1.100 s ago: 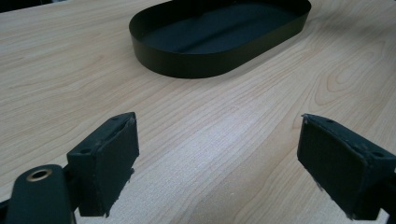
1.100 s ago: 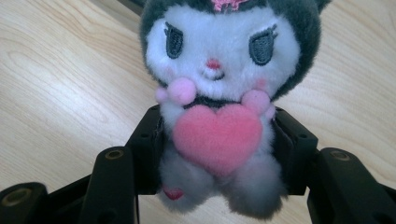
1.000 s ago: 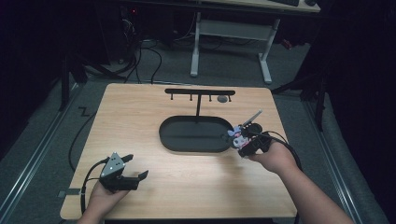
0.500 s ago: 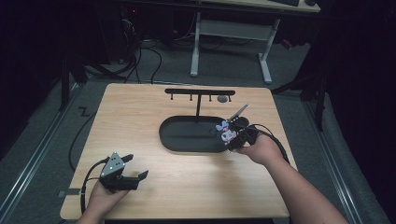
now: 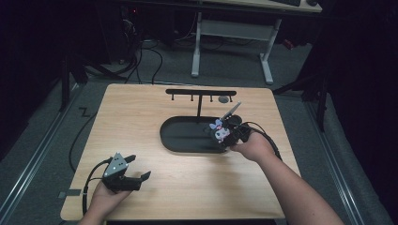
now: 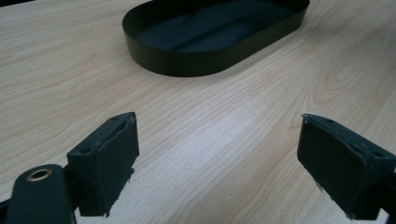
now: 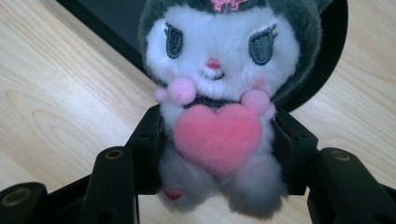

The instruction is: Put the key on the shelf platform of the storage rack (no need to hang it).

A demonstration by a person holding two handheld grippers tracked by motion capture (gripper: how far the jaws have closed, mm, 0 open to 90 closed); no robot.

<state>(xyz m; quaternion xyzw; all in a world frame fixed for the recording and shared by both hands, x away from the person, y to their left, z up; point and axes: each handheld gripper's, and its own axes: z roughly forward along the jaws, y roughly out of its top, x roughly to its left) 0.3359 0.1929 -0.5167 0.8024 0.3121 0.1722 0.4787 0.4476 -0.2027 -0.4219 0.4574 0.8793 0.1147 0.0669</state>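
The right claw [image 5: 220, 132] is clamped on a small plush toy [image 5: 218, 130], its two black jaws pressing the toy's body from either side. In the right gripper view the plush toy [image 7: 219, 93] faces the camera: white face, dark hood, pink heart held at the chest, with the jaws squeezing its grey lower body. Seen from the high view, the toy sits at the right end of the black oval tray [image 5: 180, 140], at about three o'clock of the tray, over its rim. The person's right hand [image 5: 251, 145] comes in from five o'clock.

A black rack with small hooks [image 5: 201, 93] stands just behind the tray, at its twelve o'clock, and its post rises from the tray's far edge.

The left claw [image 5: 141, 169] rests low on the table [image 5: 141, 112] at about seven o'clock of the tray, well apart from it. Its jaws stand wide open with nothing between them; the left gripper view shows bare wood between the two pads and the tray [image 6: 187, 65] ahead at twelve o'clock.
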